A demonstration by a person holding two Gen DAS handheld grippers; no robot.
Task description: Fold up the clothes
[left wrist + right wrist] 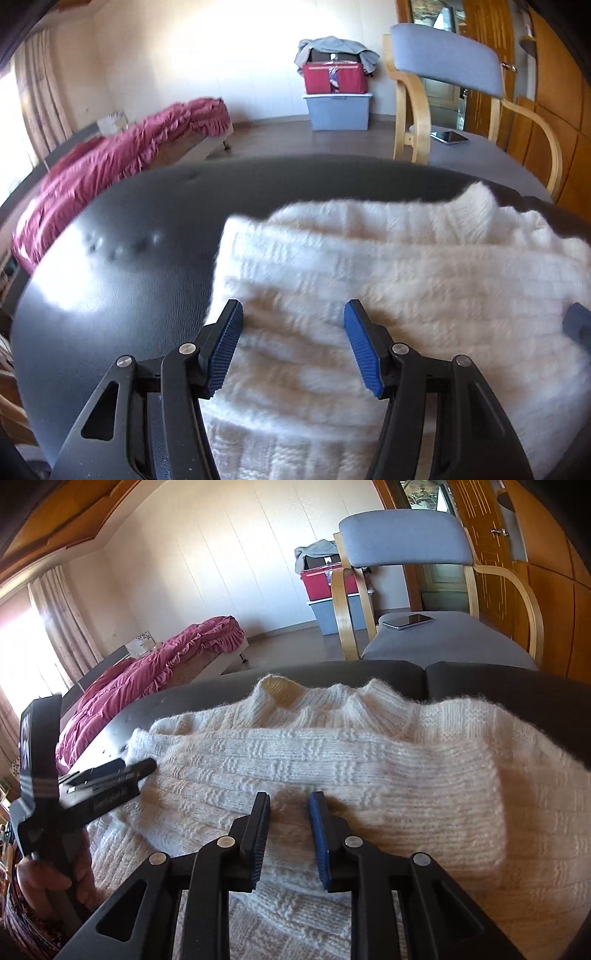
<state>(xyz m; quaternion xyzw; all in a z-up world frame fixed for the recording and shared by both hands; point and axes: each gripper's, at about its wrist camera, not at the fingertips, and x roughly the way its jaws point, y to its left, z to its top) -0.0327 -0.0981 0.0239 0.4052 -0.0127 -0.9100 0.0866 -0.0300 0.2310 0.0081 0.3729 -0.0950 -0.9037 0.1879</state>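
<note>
Left wrist view: left hand-held gripper stands wide, blue pads apart, nothing between them. It hovers over the near left part of the white knitted sweater. The sweater lies folded on the dark tabletop, toward its right side, with bare tabletop to the left of the sweater. Beyond the sweater's far edge: a chair with grey back and bent wooden arms, a phone on its seat. Further behind the sweater, a grey bin with a red box on top and grey cloth over that. Far left of the sweater, a bed with a red cover.

Right wrist view: right hand-held gripper is narrow, a slim gap between the pads, tips low over the middle of the sweater; whether the pads pinch the knit I cannot tell. The collar lies at the sweater's far edge. At the sweater's left edge, the left hand-held gripper, held by a hand.
</note>
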